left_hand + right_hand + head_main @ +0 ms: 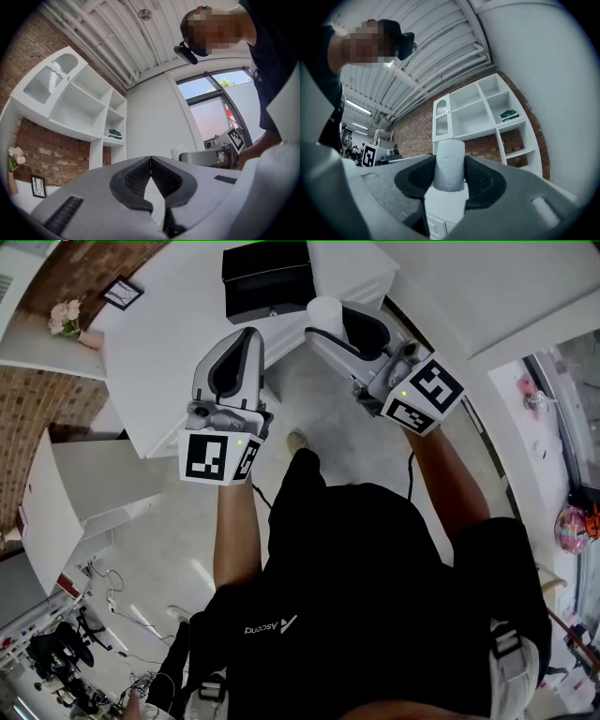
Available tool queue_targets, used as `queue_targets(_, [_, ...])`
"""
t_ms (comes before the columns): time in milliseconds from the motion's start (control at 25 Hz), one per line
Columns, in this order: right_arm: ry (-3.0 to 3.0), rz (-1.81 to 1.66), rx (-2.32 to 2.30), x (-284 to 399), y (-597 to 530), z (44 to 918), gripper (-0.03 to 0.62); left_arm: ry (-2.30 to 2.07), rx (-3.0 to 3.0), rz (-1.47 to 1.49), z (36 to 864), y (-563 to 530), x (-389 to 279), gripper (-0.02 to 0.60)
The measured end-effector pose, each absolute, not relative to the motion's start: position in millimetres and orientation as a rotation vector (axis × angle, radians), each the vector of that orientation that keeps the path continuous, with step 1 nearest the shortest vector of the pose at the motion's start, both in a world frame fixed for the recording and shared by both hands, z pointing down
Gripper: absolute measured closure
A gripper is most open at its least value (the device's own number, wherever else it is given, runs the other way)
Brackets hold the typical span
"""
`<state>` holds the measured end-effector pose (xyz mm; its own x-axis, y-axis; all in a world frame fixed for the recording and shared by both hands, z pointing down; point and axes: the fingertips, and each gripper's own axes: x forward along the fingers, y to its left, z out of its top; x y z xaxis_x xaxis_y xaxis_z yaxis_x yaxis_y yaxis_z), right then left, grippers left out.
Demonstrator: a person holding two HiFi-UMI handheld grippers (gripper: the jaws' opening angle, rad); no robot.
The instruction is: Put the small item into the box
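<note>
A small white cylinder is pinched between the pads of the right gripper. It is held upright across the jaws, and its upper end stands above them. In the left gripper view, the jaws of the left gripper are pressed together tip to tip, and nothing is held between them.

In the head view, a black box is seen on the white table, ahead of both grippers. The cylinder is carried at the tips of the right gripper, just beside the box's near right corner. The box therefore lies ahead and slightly to the left of the item. The left gripper is pointed at the box's near edge from the other side, but it is empty.

The right gripper is judged to be the one that matters for the delivery. A short reach forward and leftward over the box is called for, with the cylinder kept upright until release. Whether the box top is open cannot be told from these views.
</note>
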<state>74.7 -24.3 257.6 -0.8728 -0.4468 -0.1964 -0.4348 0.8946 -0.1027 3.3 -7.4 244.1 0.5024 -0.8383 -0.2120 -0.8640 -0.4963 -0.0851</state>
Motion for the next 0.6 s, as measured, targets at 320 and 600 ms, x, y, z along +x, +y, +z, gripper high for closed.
queue_targets(320, [2.884,-0.068,-0.767,11,-109,267,0.411,1.398,-2.592,0.194,248,-94,-56,0.583])
queue_targets(600, [2.98,-0.081,-0.879,-40,-172,296,0.411,1.344,-2.64,0.222,259,-151,-100,0.583])
